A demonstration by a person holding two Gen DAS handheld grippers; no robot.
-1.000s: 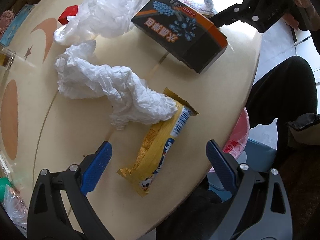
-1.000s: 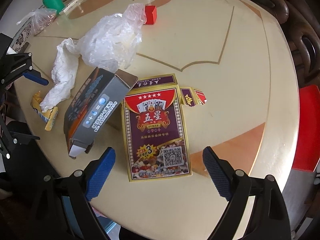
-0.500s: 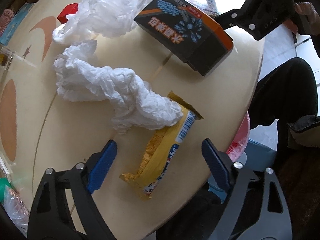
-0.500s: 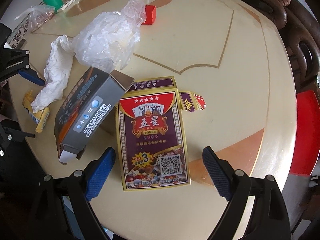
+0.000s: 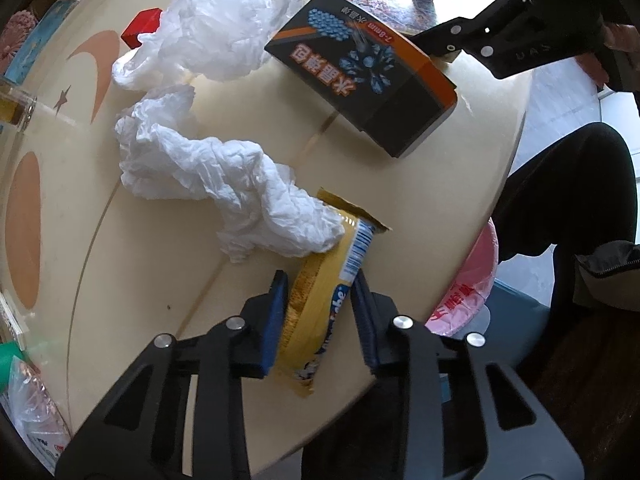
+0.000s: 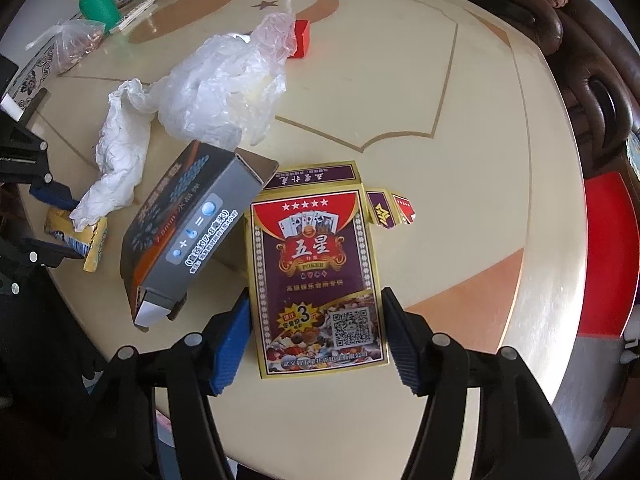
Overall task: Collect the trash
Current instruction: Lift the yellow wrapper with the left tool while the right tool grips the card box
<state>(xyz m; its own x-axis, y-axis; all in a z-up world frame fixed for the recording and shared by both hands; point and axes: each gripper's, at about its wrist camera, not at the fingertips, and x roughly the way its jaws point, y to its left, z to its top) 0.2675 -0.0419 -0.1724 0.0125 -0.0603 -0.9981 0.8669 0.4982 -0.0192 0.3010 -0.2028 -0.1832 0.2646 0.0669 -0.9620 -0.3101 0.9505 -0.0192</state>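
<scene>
Left wrist view: the left gripper [image 5: 320, 312] has its blue pads pressed against both sides of the crinkled yellow foil snack wrapper [image 5: 320, 300], which lies at the near rim of the round cream table with orange inlay [image 5: 420, 184]; a crumpled white tissue [image 5: 224, 184] drapes over the wrapper's far end, so lifting may drag it along or drop it off the edge. The foil looks slippery and buckled between the pads — it could slide out if the pinch is shallow. A pink-lined bin [image 5: 472, 292] sits below the rim, just beside the person's dark-trousered leg [image 5: 568, 192]; a short carry, I judge.

Right wrist view: the right gripper [image 6: 316, 332] is spread, its pads flanking the flattened purple-and-red playing-card box [image 6: 316, 272] without clearly touching it; the card lies flat, so the pads may skid over it and fail to get beneath. The tilted grey-and-orange carton [image 6: 192, 232] leans just beside it and could be knocked. Beyond lie a clear crumpled plastic bag [image 6: 224, 92] and a small red block [image 6: 301, 38]; a green bottle [image 6: 96, 0] and brown leather chairs [image 6: 560, 32] ring the glossy table.
</scene>
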